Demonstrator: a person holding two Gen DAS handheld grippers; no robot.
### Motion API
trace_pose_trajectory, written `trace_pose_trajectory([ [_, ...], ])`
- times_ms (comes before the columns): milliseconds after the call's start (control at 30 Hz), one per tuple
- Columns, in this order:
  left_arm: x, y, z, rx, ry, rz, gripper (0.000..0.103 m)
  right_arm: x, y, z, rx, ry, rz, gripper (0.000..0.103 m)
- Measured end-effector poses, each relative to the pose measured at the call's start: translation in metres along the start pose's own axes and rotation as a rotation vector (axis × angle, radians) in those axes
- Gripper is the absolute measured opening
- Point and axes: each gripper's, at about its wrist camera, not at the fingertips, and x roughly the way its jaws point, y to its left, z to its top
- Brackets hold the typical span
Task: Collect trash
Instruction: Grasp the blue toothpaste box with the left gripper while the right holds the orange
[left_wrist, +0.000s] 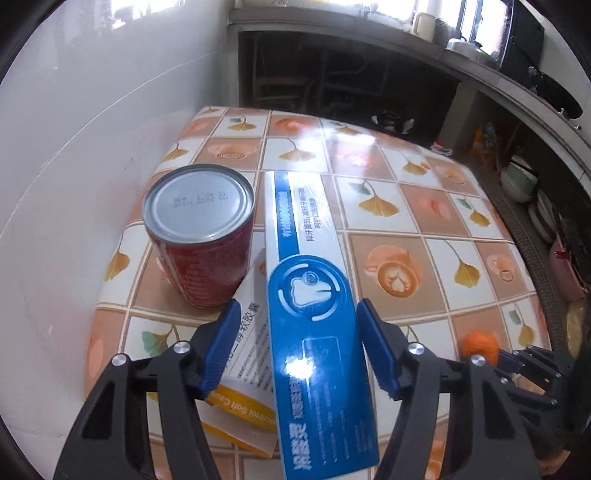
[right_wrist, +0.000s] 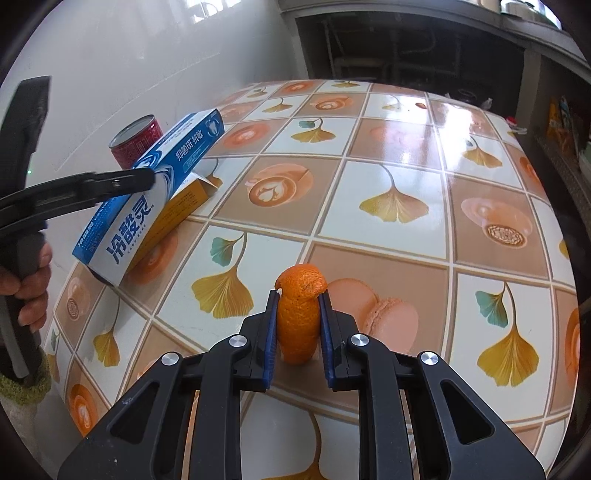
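Right gripper (right_wrist: 298, 325) is clamped on a piece of orange peel (right_wrist: 298, 314), both blue pads pressed against its sides. The peel stands upright between them; whether its lower end touches the table (right_wrist: 406, 155) I can't tell.

Left gripper (left_wrist: 295, 354) straddles a blue and white toothpaste box (left_wrist: 314, 295). Jaws are apart, with a gap showing between each pad and the box sides in the left wrist view, so no grip. From the right wrist view the near finger hides the contact area, and the box's near end looks tilted up off the table.

The toothpaste box lies lengthwise, partly on top of a white and yellow medicine box (left_wrist: 243, 373) that sits flat on the table. A red can (left_wrist: 201, 236) stands upright just beside both boxes on the left, near the white wall (left_wrist: 74, 147).

A hand (right_wrist: 29, 291) grips the left gripper's handle at the left edge of the right wrist view, green knit cuff (right_wrist: 26, 384) below it.

The table has a glossy cover printed with leaves, coffee cups and macarons. Dark shelving sits behind it.
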Motion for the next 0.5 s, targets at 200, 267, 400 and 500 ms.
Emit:
trace_pose_trajectory([
  [200,0.004,-0.004,-0.001,0.004,0.007,0.021,0.046,-0.001,-0.003,-0.001,0.012,-0.006,0.017,0.018],
  [267,0.003,-0.004,-0.002,-0.002,-0.001,0.024,0.046,-0.002,-0.004,-0.001,0.016,-0.008,0.021,0.018],
  [400,-0.002,-0.003,-0.005,-0.018,-0.021,0.015,0.046,-0.003,-0.006,-0.002,0.024,-0.008,0.025,0.018],
  [500,-0.006,-0.003,-0.007,-0.035,-0.038,-0.003,0.045,-0.004,-0.008,-0.002,0.03,-0.008,0.026,0.018],
])
